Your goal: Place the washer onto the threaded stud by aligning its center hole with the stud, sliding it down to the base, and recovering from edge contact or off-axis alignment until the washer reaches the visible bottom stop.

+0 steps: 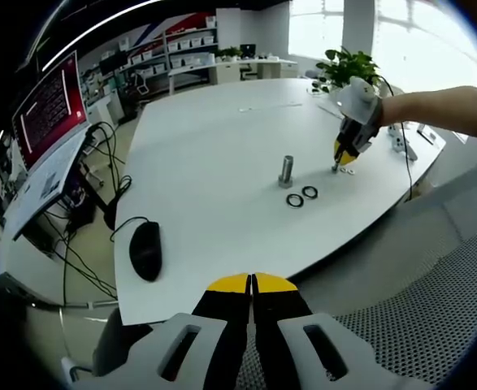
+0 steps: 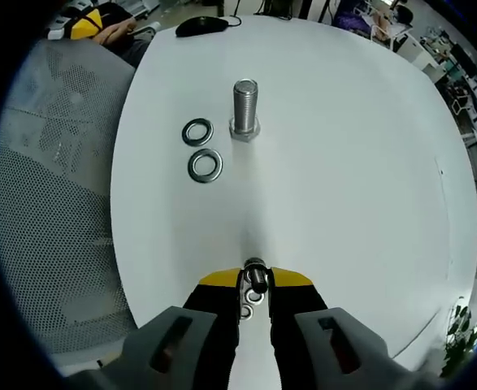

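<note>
While pinched edge-on in the right gripper [image 2: 256, 286] low over the table [image 2: 344, 162], washer [image 2: 257, 279] well short of upright stud [image 2: 245, 110], two spares [image 2: 201, 149] beside it; left gripper [image 1: 252, 284] clenched empty, parked off-table.

Blk mouse [image 1: 145, 250], plant [image 1: 348, 67], monitor [image 1: 49, 107], prob. shelving [image 1: 185, 49].

Two washers [image 2: 201, 149] beside stud [image 2: 245, 110]
</note>
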`<state>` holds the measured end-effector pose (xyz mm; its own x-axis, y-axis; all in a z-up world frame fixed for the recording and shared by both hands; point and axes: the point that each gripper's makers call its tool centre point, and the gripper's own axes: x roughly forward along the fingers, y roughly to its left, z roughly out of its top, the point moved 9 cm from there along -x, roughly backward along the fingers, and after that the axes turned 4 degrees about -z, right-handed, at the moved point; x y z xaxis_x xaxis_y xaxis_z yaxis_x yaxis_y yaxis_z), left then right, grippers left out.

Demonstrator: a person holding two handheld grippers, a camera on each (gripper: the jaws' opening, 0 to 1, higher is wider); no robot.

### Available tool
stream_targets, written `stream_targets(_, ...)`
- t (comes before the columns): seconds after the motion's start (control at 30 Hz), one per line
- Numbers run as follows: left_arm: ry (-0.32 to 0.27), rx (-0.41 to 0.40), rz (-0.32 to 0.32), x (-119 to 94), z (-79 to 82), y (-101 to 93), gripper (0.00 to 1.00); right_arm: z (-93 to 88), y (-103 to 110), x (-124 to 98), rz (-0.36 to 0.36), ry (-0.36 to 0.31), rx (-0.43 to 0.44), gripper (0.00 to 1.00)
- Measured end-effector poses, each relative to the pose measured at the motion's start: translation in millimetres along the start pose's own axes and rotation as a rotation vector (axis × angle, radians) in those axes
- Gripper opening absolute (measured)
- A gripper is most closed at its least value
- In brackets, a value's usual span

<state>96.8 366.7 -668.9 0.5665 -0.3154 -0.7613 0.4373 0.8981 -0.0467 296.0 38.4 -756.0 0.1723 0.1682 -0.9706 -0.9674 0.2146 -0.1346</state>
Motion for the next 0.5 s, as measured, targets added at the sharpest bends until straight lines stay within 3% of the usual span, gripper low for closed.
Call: stream_targets(0.5, 0.004, -0.006, 0.006, 0, -0.4, -0.1, 0.0, -1.5, 2, 15, 0.005, 0.016, 0.006, 0.14)
